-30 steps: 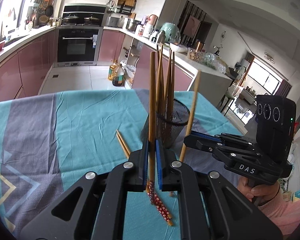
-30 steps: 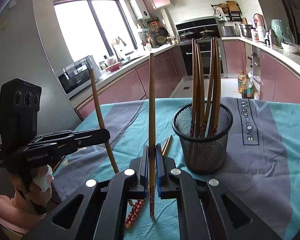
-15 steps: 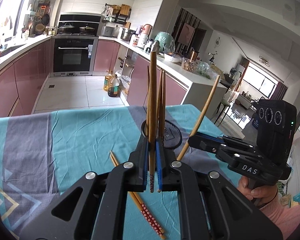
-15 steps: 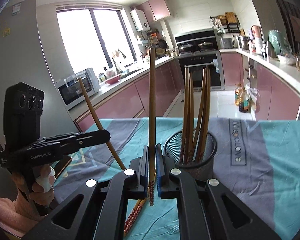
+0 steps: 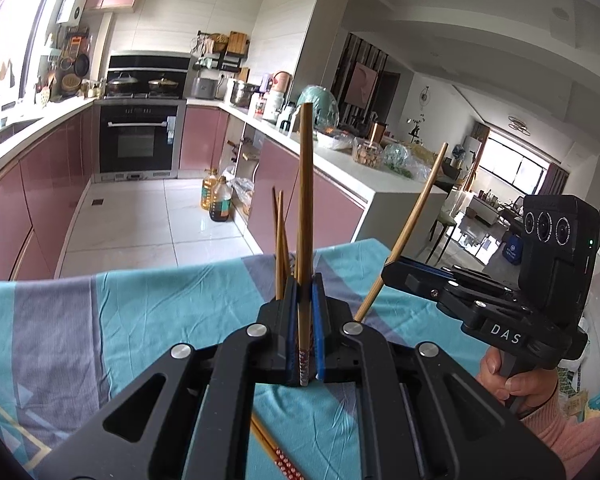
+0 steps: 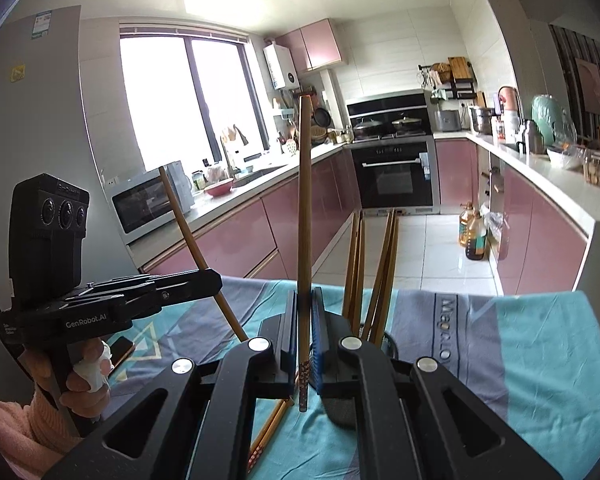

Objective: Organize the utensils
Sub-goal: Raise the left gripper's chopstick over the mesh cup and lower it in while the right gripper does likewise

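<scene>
My left gripper (image 5: pixel 305 300) is shut on a wooden chopstick (image 5: pixel 305 208) and holds it upright above the table. My right gripper (image 6: pixel 305 312) is shut on another chopstick (image 6: pixel 304 208), also upright. The right gripper shows in the left wrist view (image 5: pixel 396 274) with its chopstick (image 5: pixel 416 220) tilted. The left gripper shows in the right wrist view (image 6: pixel 216 280). The black mesh holder (image 6: pixel 340 408) is mostly hidden behind my right gripper; several chopsticks (image 6: pixel 380 264) stand in it. Their tops (image 5: pixel 279 240) show past my left gripper.
Loose chopsticks lie on the tablecloth (image 5: pixel 120 320) below the grippers, in the left wrist view (image 5: pixel 276 452) and the right wrist view (image 6: pixel 268 428). A phone (image 6: pixel 120 350) lies at the table's left. Kitchen counters and an oven stand beyond the table.
Both grippers have risen with their chopsticks. The holder has dropped lower in both views and is now mostly hidden behind the grippers.
</scene>
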### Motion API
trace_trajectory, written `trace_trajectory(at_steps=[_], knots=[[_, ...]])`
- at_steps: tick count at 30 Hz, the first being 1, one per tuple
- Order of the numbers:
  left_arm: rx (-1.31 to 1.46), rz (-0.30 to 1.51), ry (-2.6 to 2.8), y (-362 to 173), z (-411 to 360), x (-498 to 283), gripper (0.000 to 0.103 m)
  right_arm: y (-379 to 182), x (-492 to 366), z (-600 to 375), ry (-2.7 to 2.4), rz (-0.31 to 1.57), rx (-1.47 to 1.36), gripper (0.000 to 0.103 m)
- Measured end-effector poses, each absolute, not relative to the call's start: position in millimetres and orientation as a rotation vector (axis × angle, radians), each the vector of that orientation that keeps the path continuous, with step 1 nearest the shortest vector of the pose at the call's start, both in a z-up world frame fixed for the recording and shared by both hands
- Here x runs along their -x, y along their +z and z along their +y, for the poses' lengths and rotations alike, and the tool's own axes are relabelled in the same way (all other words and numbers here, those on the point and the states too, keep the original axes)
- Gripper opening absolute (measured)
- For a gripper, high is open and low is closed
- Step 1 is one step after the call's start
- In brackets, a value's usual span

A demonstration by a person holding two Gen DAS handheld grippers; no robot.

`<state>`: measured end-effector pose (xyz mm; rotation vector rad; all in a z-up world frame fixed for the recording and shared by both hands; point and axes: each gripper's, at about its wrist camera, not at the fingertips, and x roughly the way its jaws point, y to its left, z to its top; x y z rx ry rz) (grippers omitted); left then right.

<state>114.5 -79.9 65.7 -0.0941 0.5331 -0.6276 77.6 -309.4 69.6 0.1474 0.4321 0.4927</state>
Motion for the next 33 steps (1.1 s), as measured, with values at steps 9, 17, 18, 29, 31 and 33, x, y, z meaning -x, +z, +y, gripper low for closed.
trace_trajectory(at_steps=[9,17,18,29,31,33], knots=[[0.085,0.493,-0.632,82.7,-93.2,-121.9,0.008,82.1,-86.6,-310.8,0.477,0.394,-0.131,0.006],[0.039,0.493,-0.622,83.3,-108.1,-126.1,0.008,77.2,-100.3,-308.0,0.442,0.405,-0.108,0.006],[0.030,0.497,-0.618,82.2,-111.1,-125.9,0.008,76.3,-102.0,-308.0,0.440,0.411,-0.109,0.006],[-0.046,0.577,-0.596,55.9,-127.9,-129.7,0.008,52.8,-117.1,-307.1,0.420,0.495,-0.104,0.006],[-0.061,0.595,-0.600,51.9,-130.4,-128.3,0.008,50.1,-119.7,-307.5,0.420,0.511,-0.106,0.006],[-0.072,0.610,-0.605,49.0,-134.2,-130.2,0.008,47.4,-120.5,-306.9,0.421,0.524,-0.107,0.006]])
